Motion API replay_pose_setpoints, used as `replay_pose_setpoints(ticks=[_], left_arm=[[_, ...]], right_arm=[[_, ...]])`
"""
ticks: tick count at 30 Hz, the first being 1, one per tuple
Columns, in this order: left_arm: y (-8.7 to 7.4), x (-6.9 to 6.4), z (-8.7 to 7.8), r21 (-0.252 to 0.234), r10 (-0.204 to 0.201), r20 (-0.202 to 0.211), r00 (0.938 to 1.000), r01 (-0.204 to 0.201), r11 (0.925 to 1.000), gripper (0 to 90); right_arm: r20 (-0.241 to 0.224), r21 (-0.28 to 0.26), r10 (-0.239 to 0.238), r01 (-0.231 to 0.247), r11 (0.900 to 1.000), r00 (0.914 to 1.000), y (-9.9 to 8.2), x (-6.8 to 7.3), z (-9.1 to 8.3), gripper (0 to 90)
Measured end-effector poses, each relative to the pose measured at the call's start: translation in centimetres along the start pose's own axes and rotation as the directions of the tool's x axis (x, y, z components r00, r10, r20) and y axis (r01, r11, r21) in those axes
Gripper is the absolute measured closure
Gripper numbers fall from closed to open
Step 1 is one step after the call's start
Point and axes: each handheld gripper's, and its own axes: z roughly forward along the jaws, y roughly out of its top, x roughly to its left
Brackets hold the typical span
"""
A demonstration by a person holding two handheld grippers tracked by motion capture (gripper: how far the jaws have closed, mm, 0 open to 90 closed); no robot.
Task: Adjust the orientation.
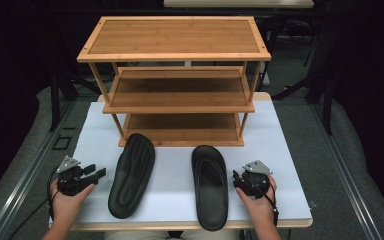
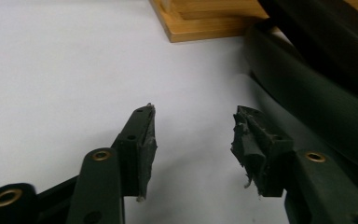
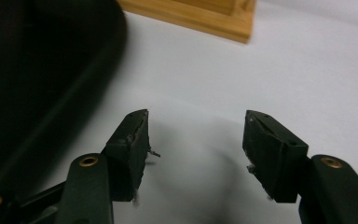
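Note:
Two black slippers lie side by side on the white table (image 1: 285, 150) in front of a wooden shoe rack (image 1: 175, 75). The left slipper (image 1: 131, 175) lies sole up and shows its ridged tread. The right slipper (image 1: 210, 186) lies footbed up. My left gripper (image 1: 98, 171) rests just left of the left slipper, open and empty (image 2: 193, 135), with that slipper's edge (image 2: 307, 93) to the right of its jaws. My right gripper (image 1: 237, 181) sits just right of the right slipper, open and empty (image 3: 196, 140), with that slipper (image 3: 37, 70) to its left.
The rack has three bare shelves, and its bottom board (image 2: 200, 23) (image 3: 214, 18) stands close behind the slippers' toes. The table's front edge (image 1: 180, 226) runs just behind both hands. Grey floor and metal rails flank the table.

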Motion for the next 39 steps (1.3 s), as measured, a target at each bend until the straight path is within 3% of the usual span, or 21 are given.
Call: replay_pose_setpoints(ticks=[3, 6, 9, 20, 31, 36, 39], left_arm=[[-0.2, -0.3, -0.5, -0.011, -0.001, 0.015, 0.9999, 0.001, 0.9999, 50.3], [-0.2, -0.4, -0.8, -0.011, 0.014, 0.036, 0.9992, -0.014, 0.9998, 51.9], [-0.2, -0.6, -1.0, -0.016, 0.019, 0.048, 0.9987, -0.018, 0.9997, 52.5], [0.0, -1.7, -0.4, 0.017, 0.080, 0.043, 0.9958, -0.081, 0.9965, 56.9], [0.0, -1.8, 0.1, 0.040, 0.087, 0.065, 0.9941, -0.090, 0.9952, 67.7], [0.1, -2.4, 0.3, 0.059, 0.136, 0.056, 0.9891, -0.140, 0.9884, 74.1], [0.1, -2.8, 0.4, 0.065, 0.155, 0.071, 0.9854, -0.159, 0.9851, 77.2]], right_arm=[[0.014, -0.043, -0.005, 0.005, 0.9991, 0.9999, 0.0, 0.5, 0.0, 39.7], [-0.010, -0.052, 0.004, -0.004, 0.9986, 0.9999, 0.2, 0.8, -0.1, 39.3], [-0.005, -0.070, 0.006, -0.006, 0.9975, 1.0000, 0.1, 0.9, -0.2, 39.4], [-0.017, -0.065, 0.053, -0.054, 0.9964, 0.9984, -0.3, 0.0, -0.3, 39.1], [-0.024, -0.070, 0.049, -0.051, 0.9962, 0.9985, -0.3, 0.0, -0.2, 39.4], [-0.029, -0.070, 0.045, -0.047, 0.9964, 0.9986, -0.3, 0.0, -0.2, 39.4], [-0.032, -0.069, 0.045, -0.047, 0.9965, 0.9985, -0.3, 0.0, -0.2, 39.5]])
